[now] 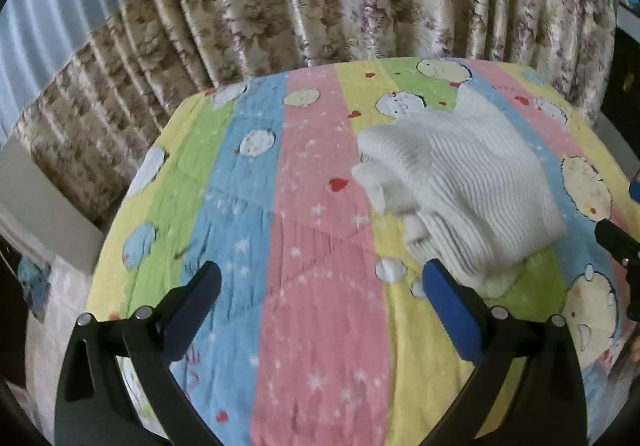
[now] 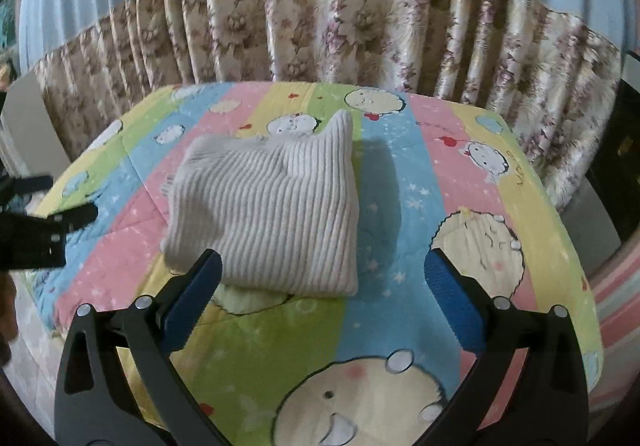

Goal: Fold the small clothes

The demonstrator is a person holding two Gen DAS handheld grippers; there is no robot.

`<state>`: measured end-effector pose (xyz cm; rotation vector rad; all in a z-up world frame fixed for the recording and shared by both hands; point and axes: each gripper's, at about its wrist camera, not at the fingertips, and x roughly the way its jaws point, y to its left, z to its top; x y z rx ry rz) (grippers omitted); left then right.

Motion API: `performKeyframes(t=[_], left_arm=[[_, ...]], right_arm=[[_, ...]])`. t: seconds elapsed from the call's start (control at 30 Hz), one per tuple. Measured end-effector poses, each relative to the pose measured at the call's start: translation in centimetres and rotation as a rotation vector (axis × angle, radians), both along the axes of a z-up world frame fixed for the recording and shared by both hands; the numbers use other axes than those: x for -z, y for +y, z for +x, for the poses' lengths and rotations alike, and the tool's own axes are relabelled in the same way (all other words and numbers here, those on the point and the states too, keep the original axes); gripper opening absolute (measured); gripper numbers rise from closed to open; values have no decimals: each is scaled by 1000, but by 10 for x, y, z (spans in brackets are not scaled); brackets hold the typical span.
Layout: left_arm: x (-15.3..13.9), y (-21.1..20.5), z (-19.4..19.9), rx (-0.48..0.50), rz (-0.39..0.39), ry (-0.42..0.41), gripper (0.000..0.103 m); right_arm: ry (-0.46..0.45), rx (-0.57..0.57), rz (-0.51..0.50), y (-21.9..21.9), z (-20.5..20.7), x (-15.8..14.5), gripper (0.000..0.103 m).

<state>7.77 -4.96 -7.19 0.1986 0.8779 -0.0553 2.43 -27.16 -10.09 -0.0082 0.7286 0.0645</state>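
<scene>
Right gripper (image 2: 320, 278) hangs over the near part of the quilt (image 2: 472, 174), jaws spread wide with nothing between them. The white ribbed garment (image 2: 268, 206) lies folded into a thick block around the middle of the quilt, toward its left side, one corner poking up at the far end. The left blue finger pad (image 2: 192, 298) overlaps the garment's near left corner; contact can't be judged. At the quilt's left edge, the other gripper (image 2: 48, 222) pokes in, apart from the garment. Floral curtain (image 2: 360, 26) hangs behind the far edge.
</scene>
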Motion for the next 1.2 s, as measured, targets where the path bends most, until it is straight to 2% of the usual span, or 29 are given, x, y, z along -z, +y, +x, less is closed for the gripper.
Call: performKeyframes(t=[0.3, 0.53, 0.7, 0.87, 1.2], left_arm=[[-6, 8, -45, -69, -15, -58, 101], [-22, 9, -75, -80, -48, -90, 101], [-31, 6, -86, -75, -83, -85, 101], [-46, 4, -102, -76, -80, -121, 101], [-66, 8, -114, -78, -94, -158, 101]], right_arm=[[4, 90, 33, 12, -29, 8, 100], [-23, 162, 14, 15, -56, -4, 100], [-46, 154, 39, 17, -77, -17, 100], [-94, 133, 0, 26, -98, -34, 100], [-125, 148, 33, 20, -105, -53, 100]])
